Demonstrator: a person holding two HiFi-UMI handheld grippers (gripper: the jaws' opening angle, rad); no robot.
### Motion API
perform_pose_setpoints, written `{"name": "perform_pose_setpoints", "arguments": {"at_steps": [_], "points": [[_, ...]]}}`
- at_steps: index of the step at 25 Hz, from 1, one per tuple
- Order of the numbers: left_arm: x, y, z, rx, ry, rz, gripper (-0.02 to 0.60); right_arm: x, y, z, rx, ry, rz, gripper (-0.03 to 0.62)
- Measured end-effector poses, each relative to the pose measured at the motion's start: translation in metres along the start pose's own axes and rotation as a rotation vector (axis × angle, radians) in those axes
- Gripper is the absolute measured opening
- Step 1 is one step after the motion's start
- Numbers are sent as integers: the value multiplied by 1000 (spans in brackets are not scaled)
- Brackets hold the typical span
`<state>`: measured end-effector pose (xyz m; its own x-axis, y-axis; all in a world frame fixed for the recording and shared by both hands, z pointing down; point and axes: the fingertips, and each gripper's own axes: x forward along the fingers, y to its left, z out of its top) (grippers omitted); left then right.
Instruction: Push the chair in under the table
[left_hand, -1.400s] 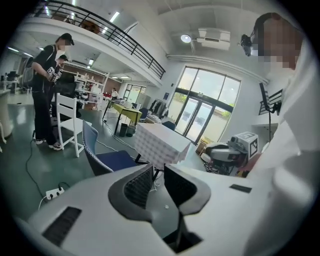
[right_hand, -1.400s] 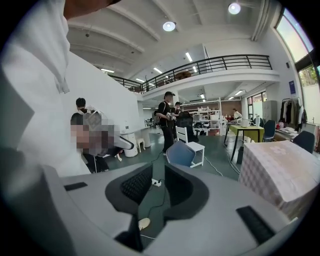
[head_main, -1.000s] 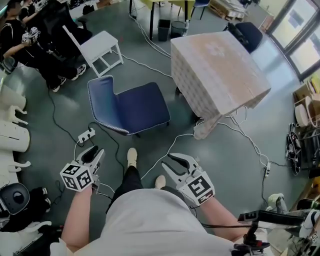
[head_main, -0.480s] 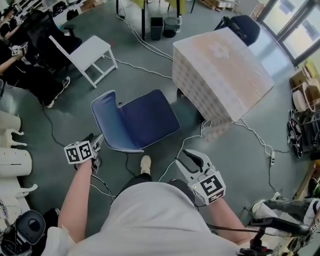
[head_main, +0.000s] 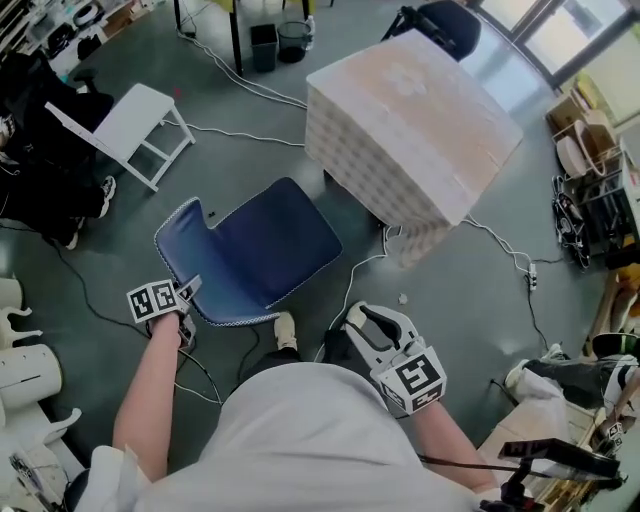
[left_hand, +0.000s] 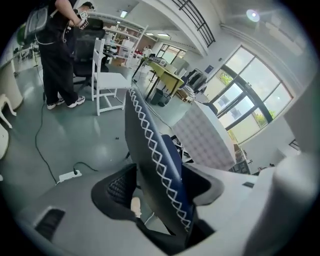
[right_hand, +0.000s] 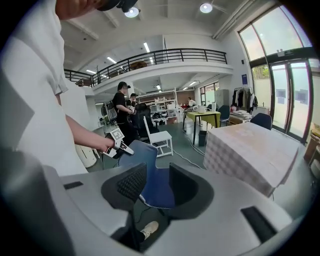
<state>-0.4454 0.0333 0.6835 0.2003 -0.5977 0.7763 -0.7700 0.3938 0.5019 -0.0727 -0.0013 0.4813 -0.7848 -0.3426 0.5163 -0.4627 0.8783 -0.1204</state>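
Observation:
The blue chair (head_main: 262, 250) stands on the grey floor, its seat toward the cloth-covered table (head_main: 420, 110) and a gap between them. My left gripper (head_main: 187, 289) is at the backrest's near edge. In the left gripper view the backrest (left_hand: 150, 140), edged with white zigzag stitching, stands between the jaws of the left gripper (left_hand: 162, 187), which are opening; a gap shows at the left pad. My right gripper (head_main: 358, 322) hangs open near my right leg, short of the seat. In the right gripper view the right gripper (right_hand: 159, 185) holds nothing, with the chair (right_hand: 150, 180) beyond it.
A white chair (head_main: 125, 125) stands at the back left near seated people (head_main: 40, 170). White cables (head_main: 500, 250) run over the floor round the table. Black bins (head_main: 265, 45) and a dark office chair (head_main: 445, 25) stand behind it. Shelves and boxes (head_main: 590, 190) line the right side.
My left gripper has moved forward from beside my leg to the chair's backrest, which now stands between its jaws. I have stepped closer to the chair. The right gripper has shifted only a little.

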Motion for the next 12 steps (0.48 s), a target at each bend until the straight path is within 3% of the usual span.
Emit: {"name": "perform_pose_setpoints", "arguments": {"at_steps": [6,12], "points": [[10,-3,4,5,45,37,158,-7,-20,-1,32,-2,-36,146],[15,-15,19,-71,17,42,106,-11,-36,-3,66,-4,-52,146]]}}
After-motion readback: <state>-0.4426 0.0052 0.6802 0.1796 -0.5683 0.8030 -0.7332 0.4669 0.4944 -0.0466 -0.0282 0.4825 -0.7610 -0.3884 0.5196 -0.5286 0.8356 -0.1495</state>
